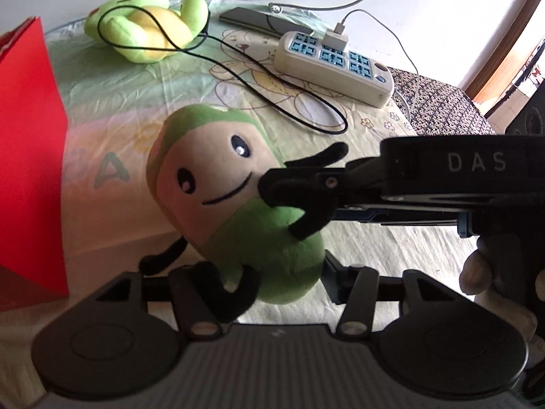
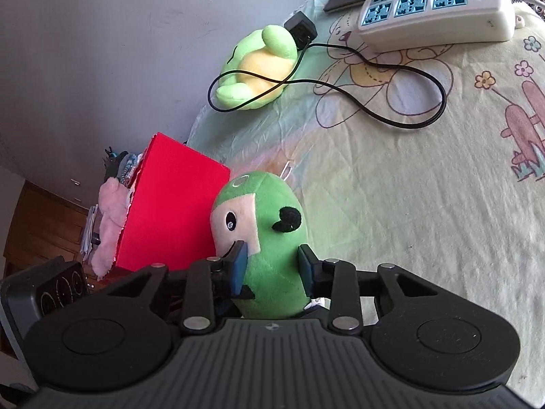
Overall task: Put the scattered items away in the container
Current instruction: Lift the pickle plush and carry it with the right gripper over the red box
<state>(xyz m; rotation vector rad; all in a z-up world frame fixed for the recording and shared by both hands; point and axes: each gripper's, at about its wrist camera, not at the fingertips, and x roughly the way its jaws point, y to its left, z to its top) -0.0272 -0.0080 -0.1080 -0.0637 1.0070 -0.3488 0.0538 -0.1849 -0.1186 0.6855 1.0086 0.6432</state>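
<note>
A green bean-shaped plush (image 1: 221, 184) with a cream face and black limbs is tilted just above the cartoon-print tablecloth (image 1: 374, 245), beside the red box (image 1: 30, 156). Both grippers hold it. My left gripper (image 1: 269, 272) is shut on its lower end, where its black legs hide the left finger. My right gripper (image 1: 279, 187) comes in from the right and presses on its face. In the right wrist view my right gripper (image 2: 272, 266) has blue pads squeezing both sides of the green plush (image 2: 269, 225), next to the red box (image 2: 170, 204). A light-green frog plush (image 1: 146, 30) (image 2: 255, 71) lies at the far edge.
A white power strip (image 1: 333, 64) (image 2: 436, 6) with a plugged charger, a looping black cable (image 1: 272, 102) (image 2: 408, 85) and a flat dark device (image 1: 248, 18) lie at the back. Pink fluffy stuff (image 2: 109, 225) hangs from the red box. A person's fingers (image 1: 477, 272) show at right.
</note>
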